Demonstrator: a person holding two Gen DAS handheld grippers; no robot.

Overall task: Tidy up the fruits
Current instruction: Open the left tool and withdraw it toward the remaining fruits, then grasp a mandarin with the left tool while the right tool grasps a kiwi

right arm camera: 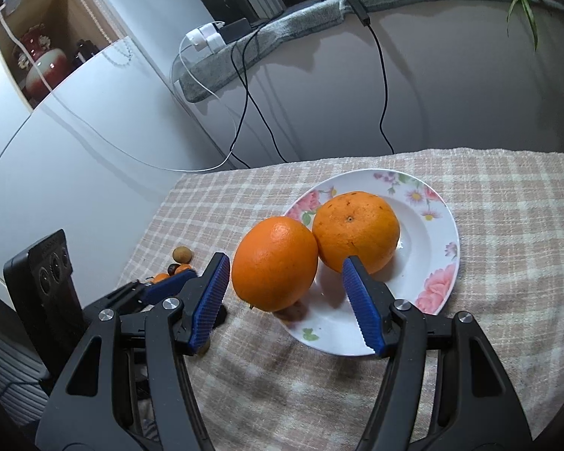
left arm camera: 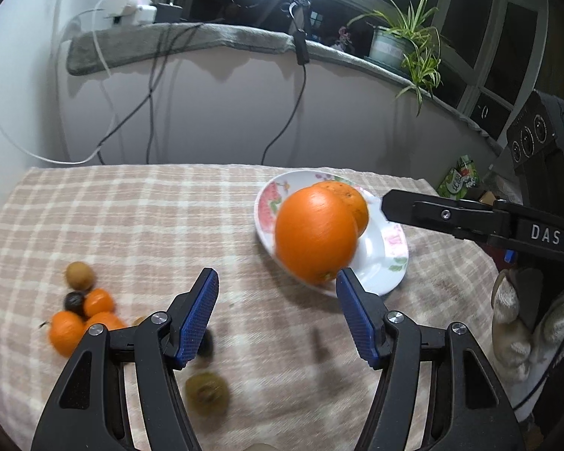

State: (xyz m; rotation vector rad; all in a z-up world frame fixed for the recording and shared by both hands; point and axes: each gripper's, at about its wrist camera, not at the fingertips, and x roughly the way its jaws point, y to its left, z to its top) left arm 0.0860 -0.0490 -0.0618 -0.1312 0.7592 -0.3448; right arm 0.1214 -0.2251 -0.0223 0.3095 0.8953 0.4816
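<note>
your left gripper [left arm camera: 278, 315] sits lowest in its view, jaws about half open and empty, blue pads [left arm camera: 197, 319] clear of all fruit. below it a kiwi [left arm camera: 206, 394] lies blurred on the checked cloth [left arm camera: 150, 225]. to its left you have a cluster of small oranges [left arm camera: 82, 319], a dark fruit [left arm camera: 73, 300] and a brown one [left arm camera: 79, 275].

your right gripper [right arm camera: 285, 300] also stands about half open, gripping nothing. the near orange [right arm camera: 274, 263] sits on the left rim of the plate [right arm camera: 432, 233], between and beyond the pads, touching neither. the far orange [right arm camera: 355, 229] lies in the plate, touching the first.
</note>
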